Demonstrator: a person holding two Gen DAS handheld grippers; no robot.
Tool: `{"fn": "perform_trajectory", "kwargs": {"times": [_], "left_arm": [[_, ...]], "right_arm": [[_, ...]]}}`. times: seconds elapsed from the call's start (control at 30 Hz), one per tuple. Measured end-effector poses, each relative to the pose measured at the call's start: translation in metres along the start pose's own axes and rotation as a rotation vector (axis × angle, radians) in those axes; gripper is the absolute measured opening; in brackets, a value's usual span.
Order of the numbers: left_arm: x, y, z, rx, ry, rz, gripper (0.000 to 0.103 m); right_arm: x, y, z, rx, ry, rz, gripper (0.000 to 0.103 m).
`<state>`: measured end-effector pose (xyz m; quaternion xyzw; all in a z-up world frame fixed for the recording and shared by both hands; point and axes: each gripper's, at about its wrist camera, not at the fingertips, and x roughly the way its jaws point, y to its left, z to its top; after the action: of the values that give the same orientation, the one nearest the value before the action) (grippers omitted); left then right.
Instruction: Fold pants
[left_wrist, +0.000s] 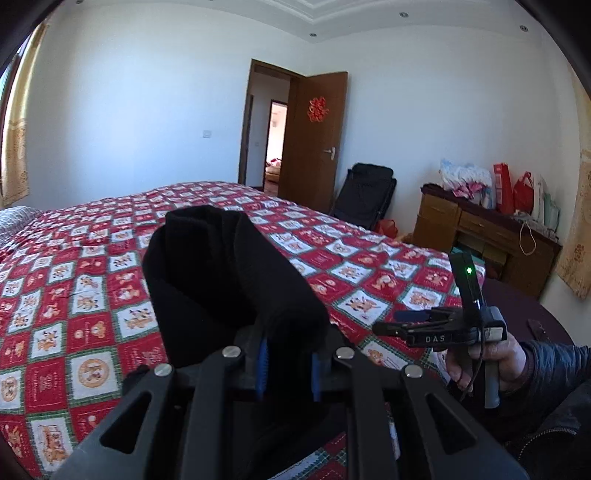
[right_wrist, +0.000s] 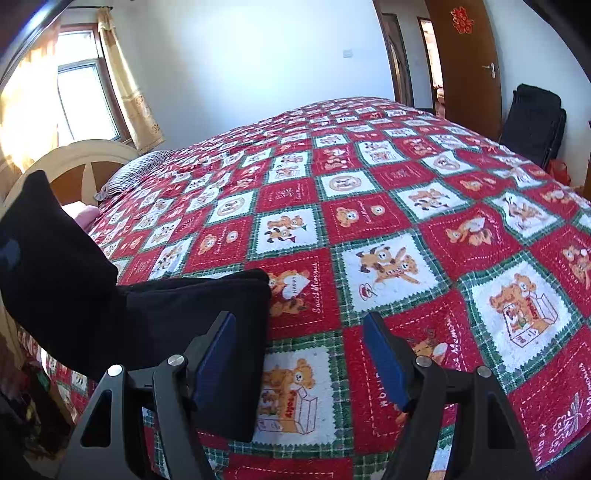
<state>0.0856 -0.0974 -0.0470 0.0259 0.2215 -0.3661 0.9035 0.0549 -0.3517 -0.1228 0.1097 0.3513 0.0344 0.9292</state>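
Observation:
Black pants (left_wrist: 221, 273) lie folded on the red and white patchwork bedspread (left_wrist: 74, 295). My left gripper (left_wrist: 286, 369) is shut on the near end of the pants, which drape up over its blue pads. In the right wrist view the pants (right_wrist: 177, 325) lie at the left, part lifted at the far left. My right gripper (right_wrist: 299, 358) is open and empty just above the bedspread (right_wrist: 406, 206), its left finger beside the pants' edge. The right gripper (left_wrist: 402, 323) also shows in the left wrist view, held in a hand at the bed's edge.
A striped pillow (right_wrist: 133, 171) and a wooden headboard (right_wrist: 74, 162) are at the bed's far left. A black folding chair (left_wrist: 364, 195), an open brown door (left_wrist: 314, 144) and a wooden desk (left_wrist: 480, 236) with bags stand past the bed.

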Motion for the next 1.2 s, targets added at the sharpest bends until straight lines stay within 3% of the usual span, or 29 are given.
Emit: {"fn": "perform_trajectory", "kwargs": {"times": [0.23,0.4,0.53,0.57,0.67,0.83,1.03,1.13,1.17,1.2], "left_arm": [[0.065,-0.039,-0.026,0.096,0.178,-0.06,0.018],[0.092,-0.055,-0.042,0.133,0.247,-0.038,0.022],[0.079,-0.063,-0.041,0.13,0.222,-0.1,0.045],[0.071,-0.066,-0.039,0.145,0.199,-0.104,0.056],[0.048,-0.067,-0.037,0.167,0.127,-0.091,0.072],[0.022,-0.027,-0.042,0.091,0.058,0.059,0.092],[0.015,0.046,-0.062,-0.108,0.084,0.246,0.093],[0.016,0.06,-0.075,-0.159,0.097,0.285,0.094],[0.019,0.062,-0.079,-0.161,0.103,0.299,0.099],[0.02,0.063,-0.083,-0.16,0.108,0.314,0.101]], "right_arm": [[0.008,-0.019,0.002,0.072,0.007,-0.009,0.073],[0.007,-0.028,0.002,0.104,-0.005,-0.025,0.073],[0.007,-0.036,0.002,0.131,-0.011,-0.03,0.073],[0.007,-0.037,0.002,0.135,-0.01,-0.031,0.073],[0.006,-0.037,0.001,0.147,-0.007,-0.012,0.073],[-0.001,-0.01,0.005,0.104,-0.008,0.106,0.073],[0.008,0.041,0.014,0.044,0.019,0.204,0.073],[0.015,0.068,0.01,-0.042,0.066,0.208,0.073],[0.019,0.074,0.007,-0.075,0.087,0.179,0.073],[0.021,0.077,0.003,-0.095,0.104,0.135,0.063]]}}
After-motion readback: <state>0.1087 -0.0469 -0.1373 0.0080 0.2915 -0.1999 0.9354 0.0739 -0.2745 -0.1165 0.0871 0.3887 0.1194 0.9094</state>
